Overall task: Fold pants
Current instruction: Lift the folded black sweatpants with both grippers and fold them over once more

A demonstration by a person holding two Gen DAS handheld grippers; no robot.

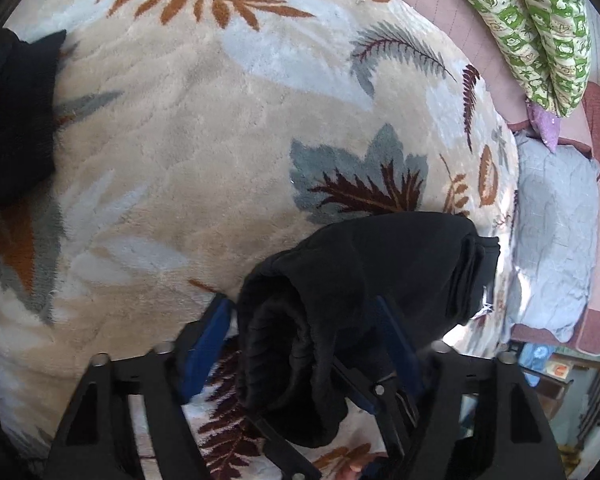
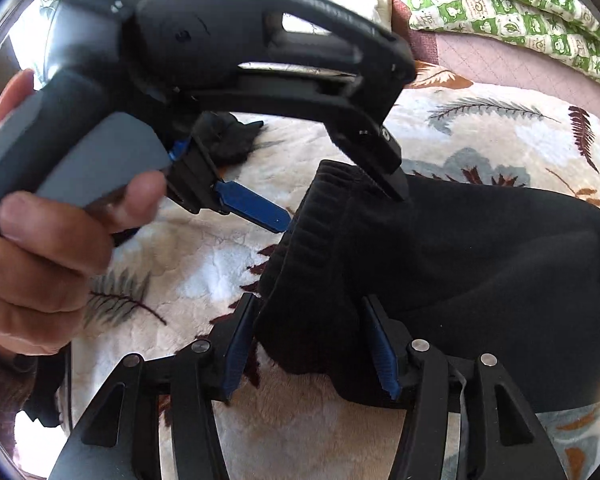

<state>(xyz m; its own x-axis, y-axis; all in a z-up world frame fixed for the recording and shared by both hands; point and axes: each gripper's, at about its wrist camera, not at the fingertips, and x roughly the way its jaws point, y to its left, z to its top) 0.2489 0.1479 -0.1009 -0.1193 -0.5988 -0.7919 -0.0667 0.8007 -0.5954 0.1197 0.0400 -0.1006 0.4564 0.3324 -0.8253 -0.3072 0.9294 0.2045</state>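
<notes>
— Left wrist view first. Surroundings?
— Plush leaf-patterned blanket across nearly everything. Dark cloth heaped at the left edge, well apart from the work. Green-printed quilt bunched at the top right on a pink sheet, with a pale grey pillow below it.
— And the pants?
— Black pants folded into a thick bundle on the blanket, lower right of centre. Ribbed end reaching back into the left tongs, filling the gap from one blue finger to the other.
— Clenched or released?
— Half spread, straddling the cloth. Cannot tell whether pressing or only touching.
— Right wrist view now. Anything in the way?
— Left tongs again, large across the top, gripped by a hand at the left and hiding much of the blanket behind. One blue finger just beside the ribbed waistband, the other over the top of the fold.
— Right tongs?
— Right tongs at the near edge of the same bundle, with a thick fold between the blue pads and the left pad against its edge. Half spread too; grasp or mere contact impossible to tell. Rest of the pants stretching off to the right over the blanket.
</notes>
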